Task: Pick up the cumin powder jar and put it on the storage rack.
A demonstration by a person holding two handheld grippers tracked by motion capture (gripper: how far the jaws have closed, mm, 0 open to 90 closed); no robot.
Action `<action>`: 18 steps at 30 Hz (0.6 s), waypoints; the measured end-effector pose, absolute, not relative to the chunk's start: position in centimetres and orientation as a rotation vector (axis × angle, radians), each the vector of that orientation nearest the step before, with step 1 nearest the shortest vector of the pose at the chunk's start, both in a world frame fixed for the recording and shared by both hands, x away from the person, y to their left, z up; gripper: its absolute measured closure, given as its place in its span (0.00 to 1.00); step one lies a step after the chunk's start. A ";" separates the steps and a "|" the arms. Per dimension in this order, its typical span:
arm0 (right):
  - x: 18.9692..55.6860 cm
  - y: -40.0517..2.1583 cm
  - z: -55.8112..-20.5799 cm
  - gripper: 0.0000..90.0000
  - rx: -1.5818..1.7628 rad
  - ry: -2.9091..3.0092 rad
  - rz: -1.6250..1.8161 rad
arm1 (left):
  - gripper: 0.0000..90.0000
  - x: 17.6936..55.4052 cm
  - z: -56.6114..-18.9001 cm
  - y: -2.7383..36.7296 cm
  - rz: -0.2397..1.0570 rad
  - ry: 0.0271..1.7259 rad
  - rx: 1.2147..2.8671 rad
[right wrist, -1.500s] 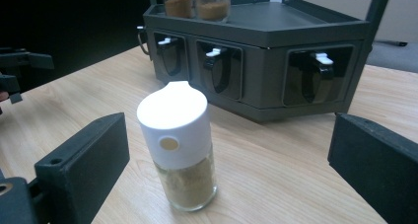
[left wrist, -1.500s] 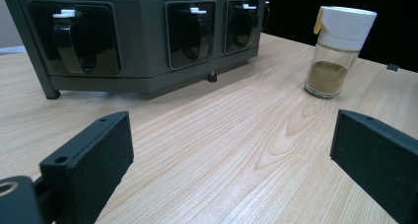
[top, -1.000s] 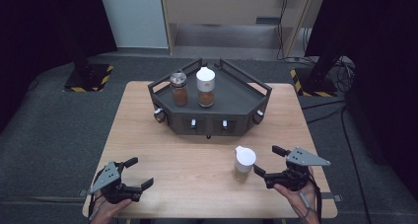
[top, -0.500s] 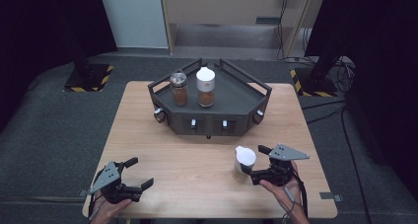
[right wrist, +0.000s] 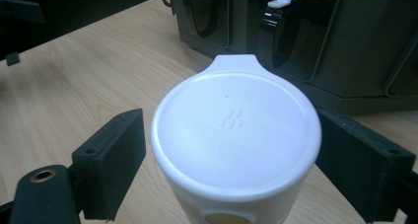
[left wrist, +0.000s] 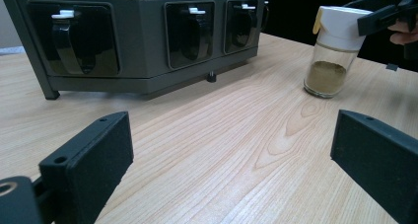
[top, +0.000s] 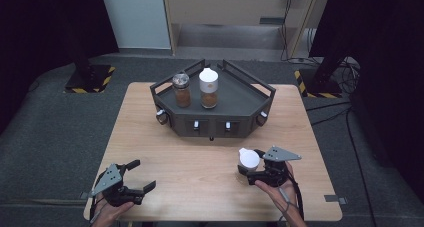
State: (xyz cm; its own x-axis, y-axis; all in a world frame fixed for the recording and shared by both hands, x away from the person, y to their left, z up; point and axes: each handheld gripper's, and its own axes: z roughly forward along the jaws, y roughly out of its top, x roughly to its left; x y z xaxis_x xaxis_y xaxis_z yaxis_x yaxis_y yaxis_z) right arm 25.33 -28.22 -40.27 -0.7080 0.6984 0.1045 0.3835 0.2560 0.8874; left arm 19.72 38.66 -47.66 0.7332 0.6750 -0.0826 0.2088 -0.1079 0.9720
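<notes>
Looking at the right hand-held gripper [top: 254, 170], we see its jaws spread either side of the white-capped spice jar [top: 248, 164], which stands on the desk [top: 200, 162] in front of the dark rack [top: 235, 99]; not clamped yet afaict, prob lined up at cap height for a grab. The left hand-held gripper [top: 139, 178] hangs released near the desk's front edge, w/ nothing in it.

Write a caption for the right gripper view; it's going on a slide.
Right gripper open, fingers flanking a white-lidded spice jar before the dark rack.
</notes>
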 end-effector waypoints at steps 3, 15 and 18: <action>25.3 -27.9 -40.4 0.19 0.995 2.226 1.423 | 0.01 19.7 -47.7 38.7 0.457 0.715 1.670; 24.4 -26.6 -40.2 0.34 0.976 2.198 1.334 | 0.01 19.7 -47.7 38.7 0.458 0.716 1.668; 24.6 -26.7 -39.9 0.34 0.981 2.210 1.331 | 0.01 19.7 -47.7 38.7 0.457 0.716 1.669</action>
State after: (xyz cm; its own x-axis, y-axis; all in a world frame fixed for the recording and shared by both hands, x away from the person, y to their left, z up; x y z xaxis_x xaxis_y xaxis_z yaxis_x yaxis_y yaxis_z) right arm 24.55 -26.69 -39.93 -0.6845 0.7283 0.0325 0.3694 0.3081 0.8767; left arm 19.72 38.68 -47.68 0.7329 0.6753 -0.0827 0.2088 -0.1075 0.9720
